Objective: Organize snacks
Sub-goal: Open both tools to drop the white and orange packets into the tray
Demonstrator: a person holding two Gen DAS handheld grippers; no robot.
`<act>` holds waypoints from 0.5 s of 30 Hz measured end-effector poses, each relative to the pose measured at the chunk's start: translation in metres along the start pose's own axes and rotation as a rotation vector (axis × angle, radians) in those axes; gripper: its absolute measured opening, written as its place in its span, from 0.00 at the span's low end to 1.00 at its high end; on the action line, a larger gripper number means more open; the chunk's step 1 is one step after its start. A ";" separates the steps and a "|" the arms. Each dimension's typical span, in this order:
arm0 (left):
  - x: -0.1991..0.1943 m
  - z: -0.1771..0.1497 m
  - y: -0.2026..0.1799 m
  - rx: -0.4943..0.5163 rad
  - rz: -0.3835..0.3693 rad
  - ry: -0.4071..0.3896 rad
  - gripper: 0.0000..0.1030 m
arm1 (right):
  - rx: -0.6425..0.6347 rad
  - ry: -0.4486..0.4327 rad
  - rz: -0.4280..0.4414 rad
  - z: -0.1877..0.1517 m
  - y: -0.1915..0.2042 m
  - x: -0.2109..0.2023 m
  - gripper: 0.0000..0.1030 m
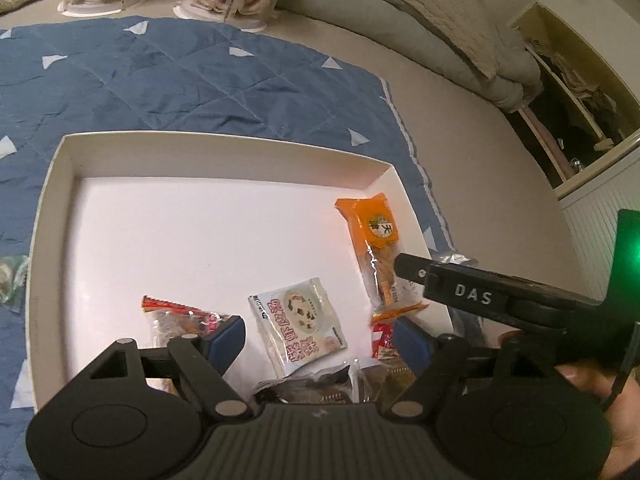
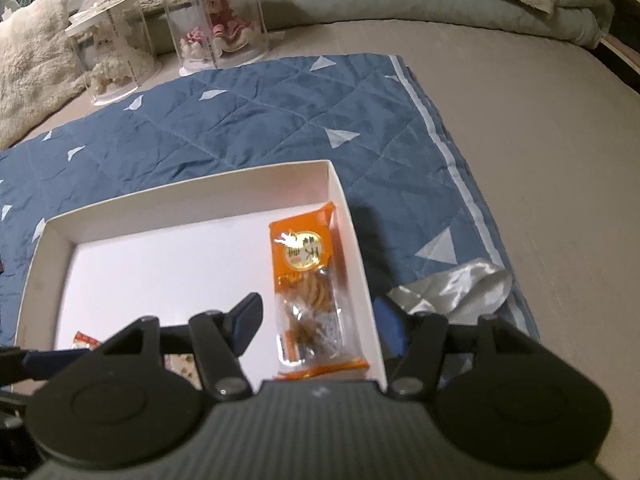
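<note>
Right wrist view shows my right tongs [image 2: 320, 328] let go around the orange snack [image 2: 310, 292] in the white box [image 2: 356, 236]. My left tongs [image 1: 320, 336] gape too. Closing crooked could crush it.

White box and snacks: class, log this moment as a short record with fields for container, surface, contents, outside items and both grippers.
container: white box, shallow, open-topped
surface: blue quilted blanket with white triangles
contents: long orange snack packet along the box's right wall; white square packet and red-topped clear packet near the front edge
outside items: two clear display cases holding plush dolls, beyond the blanket
left gripper: open, white packet lies below the gap
right gripper: open above the orange packet, pads not pressing it
</note>
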State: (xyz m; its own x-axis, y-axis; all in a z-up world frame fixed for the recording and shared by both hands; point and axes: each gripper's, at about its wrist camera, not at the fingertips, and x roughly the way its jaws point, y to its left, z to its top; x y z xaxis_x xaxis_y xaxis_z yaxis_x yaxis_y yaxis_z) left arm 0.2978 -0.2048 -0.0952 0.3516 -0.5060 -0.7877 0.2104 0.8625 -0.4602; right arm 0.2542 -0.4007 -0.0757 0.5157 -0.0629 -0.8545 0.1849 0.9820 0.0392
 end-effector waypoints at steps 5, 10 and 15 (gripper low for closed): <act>-0.013 -0.003 -0.001 0.020 0.021 -0.008 0.80 | -0.005 -0.015 0.015 -0.003 0.001 -0.013 0.66; -0.026 -0.007 -0.002 0.048 0.045 -0.019 0.87 | -0.010 -0.036 0.026 -0.008 0.006 -0.030 0.66; -0.039 -0.013 0.003 0.067 0.079 -0.028 0.97 | -0.019 -0.043 0.034 -0.014 0.011 -0.045 0.68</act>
State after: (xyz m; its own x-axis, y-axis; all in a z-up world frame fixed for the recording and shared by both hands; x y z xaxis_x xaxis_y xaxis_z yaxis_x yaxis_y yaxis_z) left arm 0.2725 -0.1829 -0.0713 0.3947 -0.4376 -0.8079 0.2415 0.8978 -0.3682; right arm 0.2210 -0.3847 -0.0437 0.5572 -0.0364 -0.8296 0.1508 0.9869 0.0579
